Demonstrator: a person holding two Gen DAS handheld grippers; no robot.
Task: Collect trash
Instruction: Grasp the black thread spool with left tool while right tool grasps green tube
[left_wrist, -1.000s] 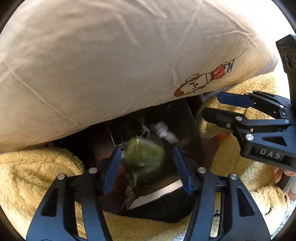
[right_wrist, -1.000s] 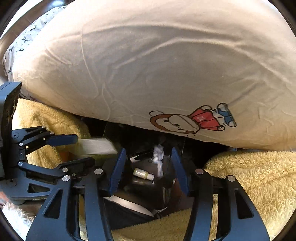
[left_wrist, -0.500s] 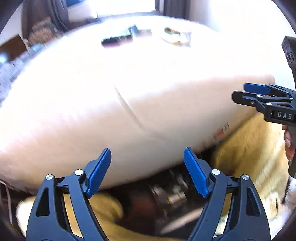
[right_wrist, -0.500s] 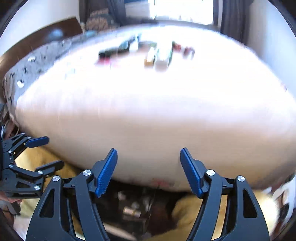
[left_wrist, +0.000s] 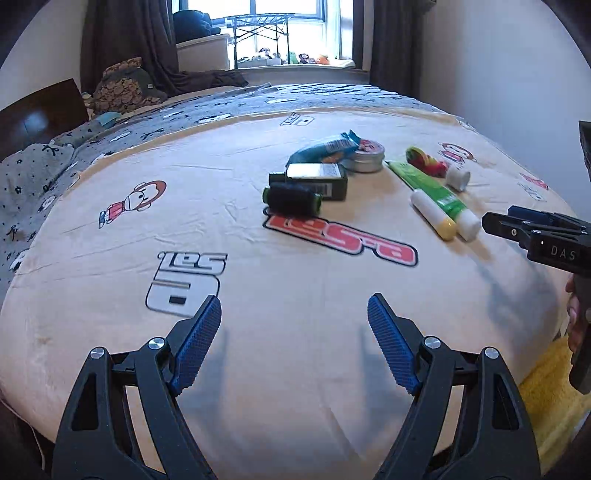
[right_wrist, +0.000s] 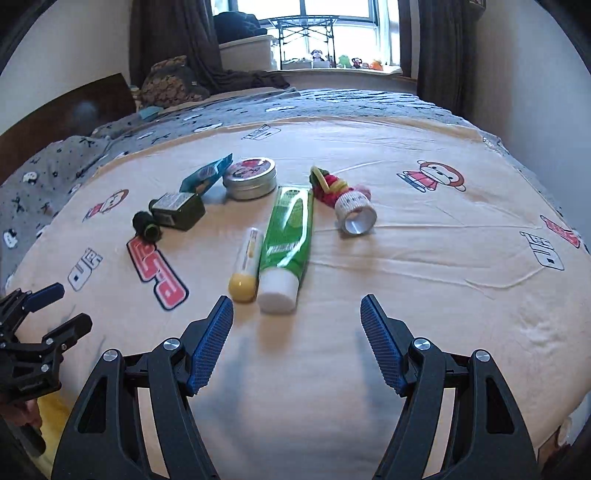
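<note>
Small items lie on a cream printed bedspread (left_wrist: 295, 350). There is a green tube (right_wrist: 286, 236), a yellow-capped stick (right_wrist: 245, 264), a round tin (right_wrist: 251, 178), a blue wrapper (right_wrist: 207, 175), a dark box (right_wrist: 177, 210), a black spool (right_wrist: 146, 225), a white roll (right_wrist: 356, 214) and coloured hair ties (right_wrist: 327, 186). My left gripper (left_wrist: 293, 339) is open and empty over bare bedspread, short of the black spool (left_wrist: 291, 199). My right gripper (right_wrist: 297, 338) is open and empty just in front of the green tube's cap.
A grey patterned blanket (left_wrist: 184, 110) covers the far part of the bed. A dark headboard (left_wrist: 40, 114) stands at the left and a window (right_wrist: 321, 33) with small toys at the back. A yellow fluffy fabric (left_wrist: 546, 398) shows at the bed's near edge.
Both grippers have risen from the dark bin under the bed's edge to above the bedspread. The items on the bed are now in plain view. Both grippers stay open.
</note>
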